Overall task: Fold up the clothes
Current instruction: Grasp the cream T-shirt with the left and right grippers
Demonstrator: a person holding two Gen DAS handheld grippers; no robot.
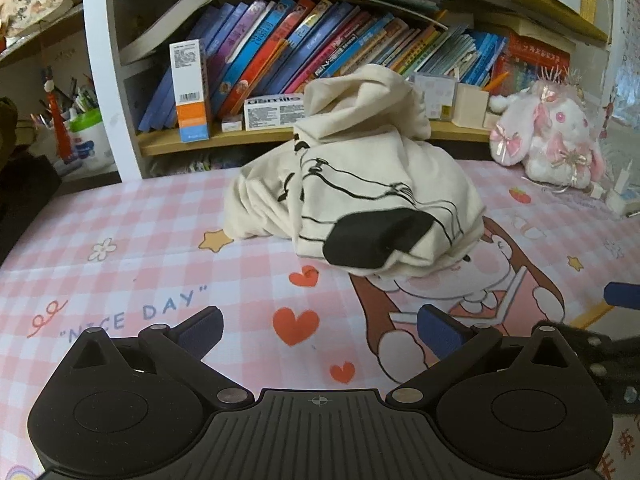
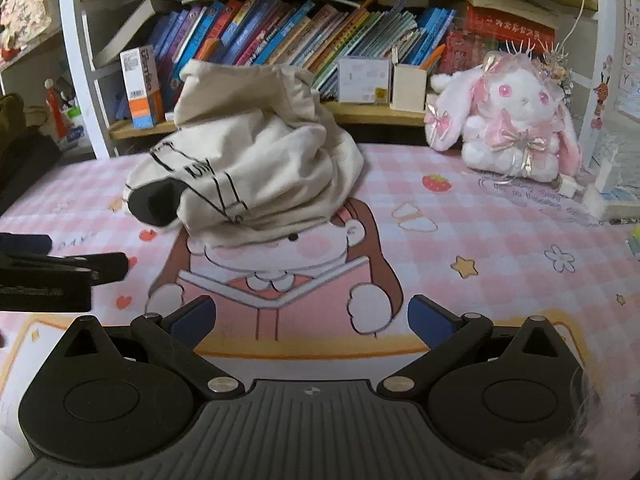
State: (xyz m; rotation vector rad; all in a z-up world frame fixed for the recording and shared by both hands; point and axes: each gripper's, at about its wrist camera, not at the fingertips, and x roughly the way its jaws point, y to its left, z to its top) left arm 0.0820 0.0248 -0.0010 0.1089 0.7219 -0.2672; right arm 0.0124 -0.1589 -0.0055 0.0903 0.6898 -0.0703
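Observation:
A cream garment (image 1: 360, 184) with black line print and a black patch lies crumpled in a heap on the pink checked table cover (image 1: 120, 240). It also shows in the right wrist view (image 2: 256, 168), left of centre. My left gripper (image 1: 320, 330) is open and empty, short of the heap on the near side. My right gripper (image 2: 312, 318) is open and empty, near the table's front, with the heap ahead and a little left. The left gripper's side shows at the left edge of the right wrist view (image 2: 52, 276).
A bookshelf (image 1: 304, 56) full of leaning books stands behind the table, with small boxes (image 1: 192, 88) on its lower board. A white and pink plush rabbit (image 2: 512, 120) sits at the back right. Small items lie at the far right edge (image 2: 612, 196).

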